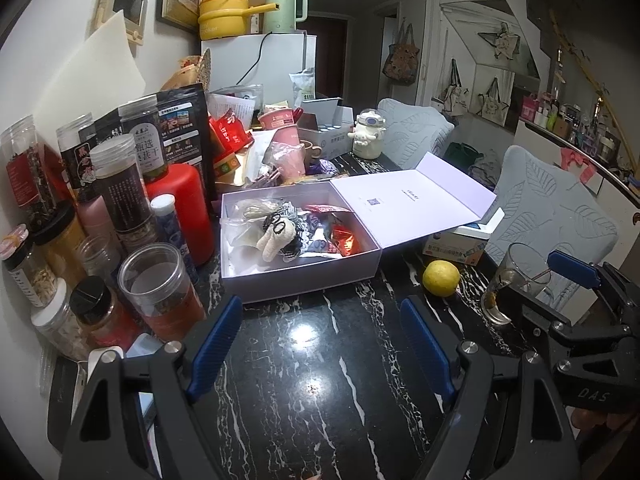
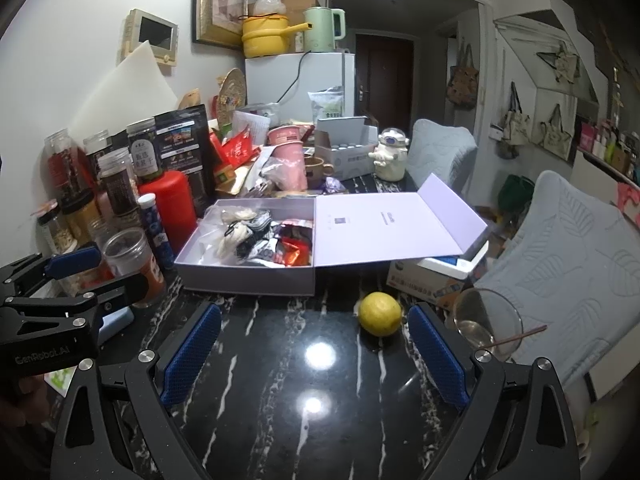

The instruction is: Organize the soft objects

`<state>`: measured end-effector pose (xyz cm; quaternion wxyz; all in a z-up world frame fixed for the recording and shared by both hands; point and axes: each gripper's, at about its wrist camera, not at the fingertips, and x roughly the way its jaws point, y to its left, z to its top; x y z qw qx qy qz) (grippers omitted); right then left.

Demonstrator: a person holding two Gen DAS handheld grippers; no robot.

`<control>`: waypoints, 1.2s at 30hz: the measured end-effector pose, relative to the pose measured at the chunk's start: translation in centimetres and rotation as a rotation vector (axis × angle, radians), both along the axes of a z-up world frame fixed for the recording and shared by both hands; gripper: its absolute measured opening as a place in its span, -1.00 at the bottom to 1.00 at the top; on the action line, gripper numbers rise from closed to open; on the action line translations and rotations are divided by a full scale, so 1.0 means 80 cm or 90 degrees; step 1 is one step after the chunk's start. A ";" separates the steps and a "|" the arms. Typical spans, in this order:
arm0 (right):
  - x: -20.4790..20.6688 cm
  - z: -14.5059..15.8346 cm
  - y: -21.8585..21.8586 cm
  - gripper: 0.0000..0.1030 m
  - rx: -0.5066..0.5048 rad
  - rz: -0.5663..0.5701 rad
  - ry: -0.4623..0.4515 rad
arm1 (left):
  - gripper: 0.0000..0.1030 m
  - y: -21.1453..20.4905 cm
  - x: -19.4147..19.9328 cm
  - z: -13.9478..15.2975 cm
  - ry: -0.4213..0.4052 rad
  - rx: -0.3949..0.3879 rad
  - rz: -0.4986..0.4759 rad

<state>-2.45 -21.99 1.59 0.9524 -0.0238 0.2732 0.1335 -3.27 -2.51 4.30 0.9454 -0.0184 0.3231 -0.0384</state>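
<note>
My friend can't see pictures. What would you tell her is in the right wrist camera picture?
An open lilac box holding soft toys and packets sits on a black marble table, its lid folded out flat. The right gripper hangs open and empty in front. A lemon and a glass sit nearby, jars crowd the left.

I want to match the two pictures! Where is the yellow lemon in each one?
Left wrist view: the lemon sits right of centre, beyond the right blue pad.
Right wrist view: the lemon sits just right of centre.
Shared landmark: the open lilac box lies behind and to its left.
</note>
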 end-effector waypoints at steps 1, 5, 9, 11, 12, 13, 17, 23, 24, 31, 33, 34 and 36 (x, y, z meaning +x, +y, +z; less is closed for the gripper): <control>0.001 0.000 0.000 0.86 0.000 0.000 0.001 | 0.58 -0.001 0.001 0.000 0.001 0.001 -0.001; 0.002 -0.002 -0.001 0.86 -0.002 0.000 0.004 | 0.58 -0.002 0.004 -0.002 0.005 0.005 -0.002; 0.003 -0.001 0.000 0.86 -0.006 -0.006 0.004 | 0.58 -0.002 0.006 -0.002 0.006 0.005 -0.003; 0.003 -0.001 -0.001 0.86 -0.005 -0.010 0.004 | 0.58 -0.003 0.007 -0.003 0.004 0.007 -0.004; 0.002 0.000 -0.002 0.86 -0.004 -0.012 0.003 | 0.58 -0.003 0.007 -0.003 0.003 0.010 -0.003; 0.002 0.000 -0.003 0.86 -0.002 -0.014 0.004 | 0.58 -0.004 0.008 -0.004 0.004 0.015 -0.003; 0.001 -0.002 -0.004 0.86 0.002 -0.019 0.008 | 0.58 -0.004 0.008 -0.006 0.008 0.014 -0.010; 0.001 -0.002 -0.004 0.86 0.003 -0.019 0.010 | 0.58 -0.004 0.007 -0.008 0.014 0.011 -0.014; 0.001 -0.003 -0.004 0.86 0.003 -0.019 0.010 | 0.58 -0.004 0.007 -0.008 0.013 0.011 -0.014; 0.001 -0.002 -0.004 0.86 0.004 -0.019 0.012 | 0.58 -0.004 0.004 -0.005 0.005 0.014 -0.018; 0.000 -0.002 -0.004 0.86 0.004 -0.020 0.012 | 0.58 -0.005 0.003 -0.006 0.004 0.017 -0.020; 0.000 -0.002 -0.004 0.86 0.004 -0.020 0.013 | 0.58 -0.006 0.003 -0.006 0.004 0.019 -0.021; 0.000 -0.003 -0.004 0.86 0.007 -0.020 0.015 | 0.58 -0.006 0.004 -0.010 0.007 0.017 -0.023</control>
